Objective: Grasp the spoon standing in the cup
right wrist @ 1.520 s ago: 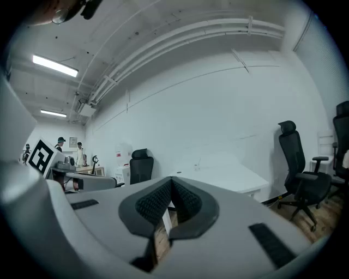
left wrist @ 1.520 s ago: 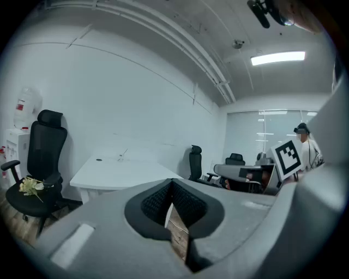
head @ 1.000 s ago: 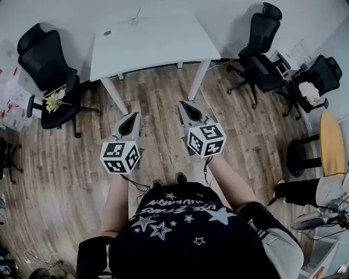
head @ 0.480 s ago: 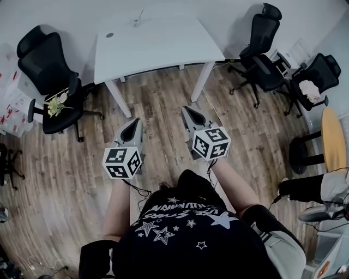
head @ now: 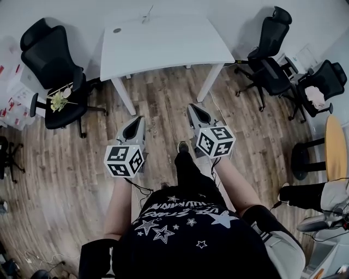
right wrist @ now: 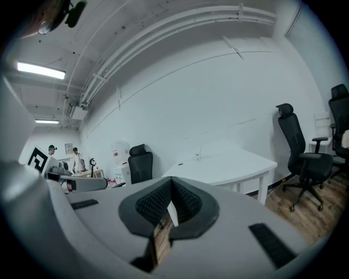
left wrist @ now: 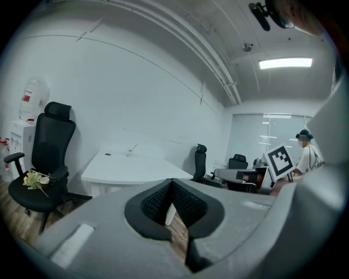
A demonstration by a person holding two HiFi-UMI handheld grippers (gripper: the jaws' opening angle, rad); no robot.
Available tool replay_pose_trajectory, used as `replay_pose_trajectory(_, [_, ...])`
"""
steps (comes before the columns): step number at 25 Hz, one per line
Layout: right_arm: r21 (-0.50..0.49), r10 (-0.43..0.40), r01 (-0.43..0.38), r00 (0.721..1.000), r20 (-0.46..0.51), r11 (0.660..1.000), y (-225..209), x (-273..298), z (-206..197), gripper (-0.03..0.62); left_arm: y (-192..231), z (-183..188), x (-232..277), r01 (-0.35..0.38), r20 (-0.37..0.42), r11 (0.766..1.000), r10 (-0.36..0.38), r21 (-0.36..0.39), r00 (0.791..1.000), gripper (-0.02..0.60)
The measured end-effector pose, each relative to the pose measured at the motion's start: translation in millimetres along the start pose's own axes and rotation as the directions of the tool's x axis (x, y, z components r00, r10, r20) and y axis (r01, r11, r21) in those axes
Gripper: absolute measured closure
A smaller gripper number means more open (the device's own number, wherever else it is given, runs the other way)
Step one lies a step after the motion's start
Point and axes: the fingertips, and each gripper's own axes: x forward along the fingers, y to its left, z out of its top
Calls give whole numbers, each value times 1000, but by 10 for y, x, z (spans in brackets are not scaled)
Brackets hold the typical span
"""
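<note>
Mid-frame, the left gripper (head: 136, 120) and right gripper (head: 194, 108) are both closed on nothing, well apart from the spoon (head: 147, 14), a tiny sliver at the far edge of the white table (head: 163, 46), top centre.

- The person is wearing a black shirt (head: 185, 240) sprinkled with white stars and white lettering.
- The left gripper (head: 136, 119) and right gripper (head: 194, 107) are showing smooth grey shells, each carrying a black-and-white marker cube (head: 124, 160).
- Thin black cables (head: 139, 187) are trailing beneath the cubes.
</note>
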Motion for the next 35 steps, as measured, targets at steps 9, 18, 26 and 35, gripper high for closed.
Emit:
replay_pose_trajectory(9, [2, 45, -45, 999, 16, 999, -407, 812, 283, 585, 352, 216, 712, -35, 9, 999, 34, 24, 999, 574])
replay_pose_trajectory(18, [17, 76, -76, 997, -20, 997, -1151, 1707, 546, 585, 819, 345, 1605, -128, -25, 991, 127, -32, 992, 574])
replay_pose_trajectory(26, [32, 111, -110, 993, -25, 993, -1704, 2267, 782, 585, 910, 539, 2386, -148, -43, 989, 147, -27, 988, 574])
replay_pose_trajectory(35, [4, 173, -173, 983, -55, 985, -2250, 2759, 941, 585, 970, 655, 3147, -194, -39, 981, 193, -23, 980, 574])
